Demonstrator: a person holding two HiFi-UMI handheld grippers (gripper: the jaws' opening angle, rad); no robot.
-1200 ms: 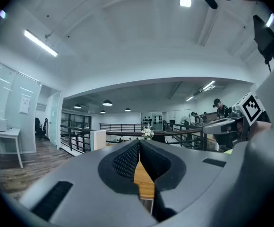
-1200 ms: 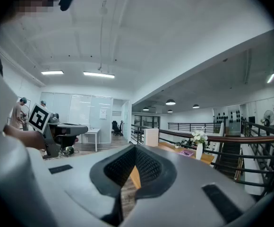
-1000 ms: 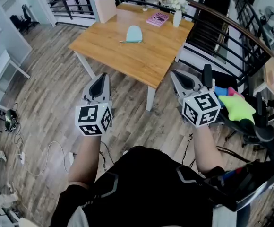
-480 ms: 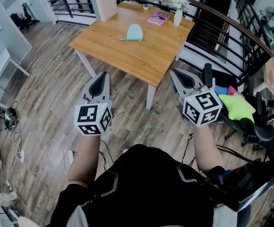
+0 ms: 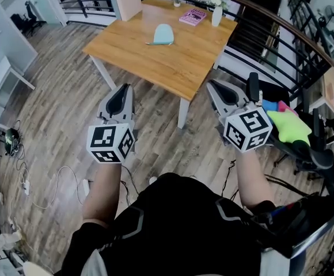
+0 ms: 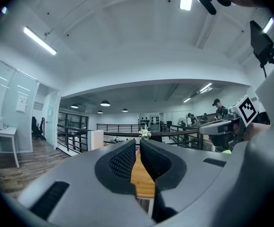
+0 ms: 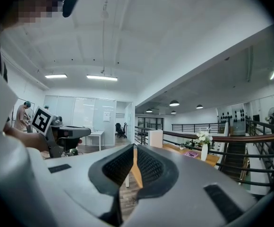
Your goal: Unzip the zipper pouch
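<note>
Both tongs are empty, well apart from the light-blue fabric zipper pouch (image 5: 163, 34) on the square wooden desk (image 5: 155, 65). The left tongs (image 5: 124, 89) are pressed together. The right tongs (image 5: 214, 86) have just begun parting, barely, so I judge unzipping is not started.

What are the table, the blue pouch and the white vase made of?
The table is likely wood: matte orange-brown top with faint grain. The pouch is probably soft fabric, pale blue, no shine; it is too far away to be sure. The vase is smooth and white, perhaps ceramic.
</note>
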